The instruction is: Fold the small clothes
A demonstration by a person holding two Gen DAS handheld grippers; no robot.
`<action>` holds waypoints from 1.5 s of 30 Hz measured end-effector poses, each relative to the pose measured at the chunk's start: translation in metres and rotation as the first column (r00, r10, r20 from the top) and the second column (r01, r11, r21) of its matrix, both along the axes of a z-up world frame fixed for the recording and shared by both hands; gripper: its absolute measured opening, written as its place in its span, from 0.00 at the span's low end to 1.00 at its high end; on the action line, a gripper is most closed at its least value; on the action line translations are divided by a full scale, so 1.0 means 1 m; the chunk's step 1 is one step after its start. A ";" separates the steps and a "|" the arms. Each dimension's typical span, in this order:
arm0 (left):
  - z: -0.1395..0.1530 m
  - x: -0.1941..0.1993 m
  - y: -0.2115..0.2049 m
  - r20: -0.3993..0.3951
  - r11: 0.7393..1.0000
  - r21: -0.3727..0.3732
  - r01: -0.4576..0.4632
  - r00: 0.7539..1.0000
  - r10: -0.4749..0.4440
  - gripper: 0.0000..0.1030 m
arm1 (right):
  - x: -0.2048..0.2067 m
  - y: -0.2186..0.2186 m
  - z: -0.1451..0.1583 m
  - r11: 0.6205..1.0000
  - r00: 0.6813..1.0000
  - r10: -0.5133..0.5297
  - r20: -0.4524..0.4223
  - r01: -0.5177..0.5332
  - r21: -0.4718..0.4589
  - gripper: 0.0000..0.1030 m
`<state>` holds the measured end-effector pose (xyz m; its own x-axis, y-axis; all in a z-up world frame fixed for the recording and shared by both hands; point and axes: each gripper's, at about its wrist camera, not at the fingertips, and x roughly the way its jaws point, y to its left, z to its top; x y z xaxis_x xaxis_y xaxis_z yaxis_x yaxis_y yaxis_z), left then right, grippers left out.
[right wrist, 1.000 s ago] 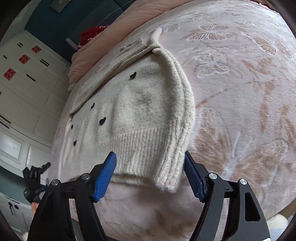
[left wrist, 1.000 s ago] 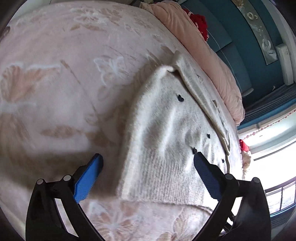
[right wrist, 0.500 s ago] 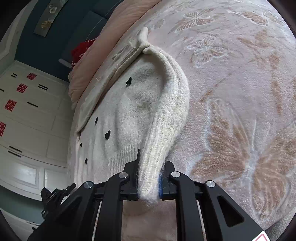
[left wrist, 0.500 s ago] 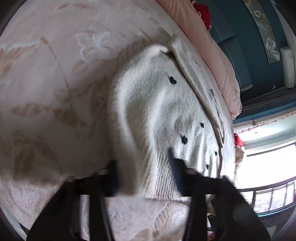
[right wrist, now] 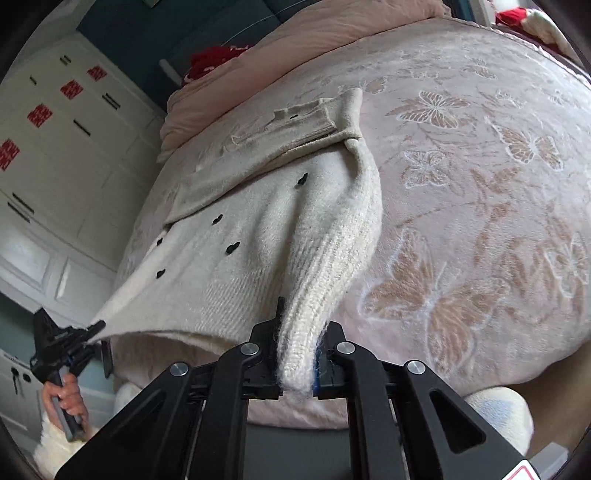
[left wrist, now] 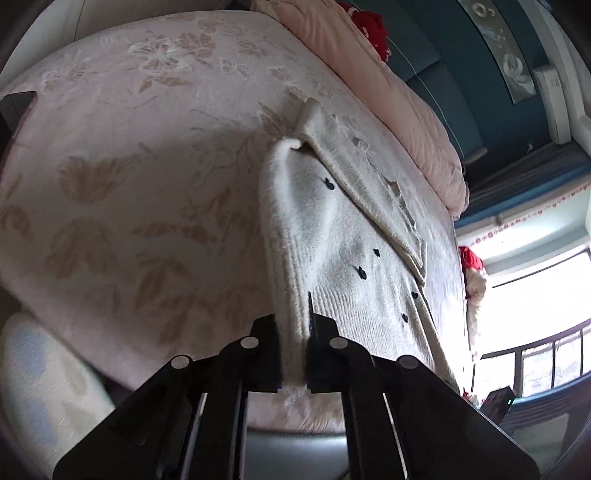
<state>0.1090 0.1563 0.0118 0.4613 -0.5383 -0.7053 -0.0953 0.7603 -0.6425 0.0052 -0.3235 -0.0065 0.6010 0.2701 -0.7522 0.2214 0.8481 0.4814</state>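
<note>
A small cream knit cardigan [left wrist: 343, 236] with dark heart-shaped buttons lies on a pink butterfly-patterned bedspread [left wrist: 129, 177]. My left gripper [left wrist: 293, 354] is shut on its ribbed bottom hem at one corner and lifts it off the bed. In the right wrist view the cardigan [right wrist: 258, 229] has both sleeves folded across its top. My right gripper [right wrist: 297, 365] is shut on the other hem corner and holds it raised. The left gripper [right wrist: 74, 339] also shows at the far left of that view, pulling the hem taut.
A pink duvet [left wrist: 391, 96] and a red item [left wrist: 369, 22] lie at the head of the bed. White cupboards [right wrist: 55, 155] stand beyond the bed. A bright window [left wrist: 535, 314] is on the right. A pale cushion [left wrist: 40, 398] lies below the bed's edge.
Both grippers went from open around the hem corners to shut on them. They have since lifted the hem and pulled back toward the bed's near edge.
</note>
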 end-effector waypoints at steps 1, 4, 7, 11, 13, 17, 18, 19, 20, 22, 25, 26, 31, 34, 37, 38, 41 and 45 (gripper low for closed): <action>0.000 -0.011 0.001 -0.016 1.000 0.010 0.020 1.000 -0.020 0.06 | -0.008 0.003 0.002 0.999 0.999 0.029 -0.020 -0.029 -0.020 0.09; -0.003 -0.045 -0.002 -0.070 0.995 0.046 0.092 0.994 -0.089 0.06 | -0.039 0.023 -0.002 0.982 0.981 0.145 -0.129 -0.159 -0.098 0.09; -0.002 -0.089 -0.002 -0.107 0.980 0.105 0.171 0.981 -0.159 0.06 | -0.080 0.044 -0.012 0.950 0.937 0.252 -0.241 -0.287 -0.125 0.09; 0.001 -0.147 0.000 -0.167 0.956 0.140 0.259 0.958 -0.235 0.06 | -0.140 0.060 -0.016 0.928 0.890 0.334 -0.312 -0.368 -0.057 0.09; 0.006 -0.169 0.004 -0.172 0.952 0.149 0.267 0.955 -0.241 0.06 | -0.167 0.062 -0.013 0.931 0.887 0.343 -0.311 -0.364 -0.012 0.09; 0.030 -0.184 0.012 -0.125 0.962 0.148 0.229 0.969 -0.212 0.05 | -0.191 0.059 0.004 0.944 0.910 0.328 -0.252 -0.326 0.049 0.09; 0.039 -0.181 0.013 -0.095 0.966 0.148 0.214 0.975 -0.201 0.05 | -0.189 0.055 0.011 0.948 0.921 0.318 -0.225 -0.315 0.051 0.09; 0.051 -0.173 0.013 -0.055 0.971 0.140 0.196 0.980 -0.190 0.05 | -0.182 0.049 0.021 0.954 0.934 0.301 -0.190 -0.297 0.052 0.09; 0.061 -0.163 0.010 -0.021 0.974 0.130 0.185 0.983 -0.184 0.06 | -0.170 0.038 0.036 0.962 0.953 0.272 -0.131 -0.268 0.046 0.09; 0.079 -0.132 0.005 0.068 0.978 0.120 0.171 0.981 -0.180 0.06 | -0.148 0.016 0.057 0.976 0.976 0.213 -0.035 -0.211 0.053 0.09; 0.092 -0.074 -0.013 0.175 0.982 0.130 0.136 0.972 -0.158 0.06 | -0.100 -0.022 0.074 0.990 0.991 0.087 0.106 -0.097 0.099 0.09; 0.090 -0.056 -0.018 0.193 0.983 0.133 0.123 0.970 -0.148 0.06 | -0.078 -0.033 0.075 0.992 0.989 0.044 0.141 -0.060 0.112 0.09; 0.068 0.053 -0.053 0.222 0.977 0.203 0.066 0.969 -0.112 0.06 | 0.017 -0.061 0.037 0.984 0.983 -0.103 0.153 0.078 0.161 0.09; 0.038 0.107 -0.065 0.178 0.974 0.224 0.022 0.982 -0.063 0.06 | 0.060 -0.064 0.005 0.980 0.983 -0.143 0.116 0.124 0.156 0.09; 0.008 0.143 -0.074 0.135 0.965 0.261 0.002 0.990 -0.039 0.06 | 0.082 -0.074 -0.028 0.959 0.974 -0.213 0.077 0.193 0.209 0.09; 0.000 0.152 -0.077 0.124 0.962 0.273 0.003 0.992 -0.038 0.06 | 0.089 -0.078 -0.038 0.951 0.970 -0.236 0.061 0.217 0.220 0.09; -0.024 0.175 -0.084 0.086 0.956 0.292 -0.004 0.996 -0.023 0.06 | 0.107 -0.086 -0.060 0.935 0.962 -0.270 0.027 0.256 0.245 0.09; -0.049 0.195 -0.095 0.060 0.943 0.331 0.009 0.998 -0.031 0.07 | 0.119 -0.084 -0.069 0.929 0.962 -0.271 0.020 0.256 0.266 0.15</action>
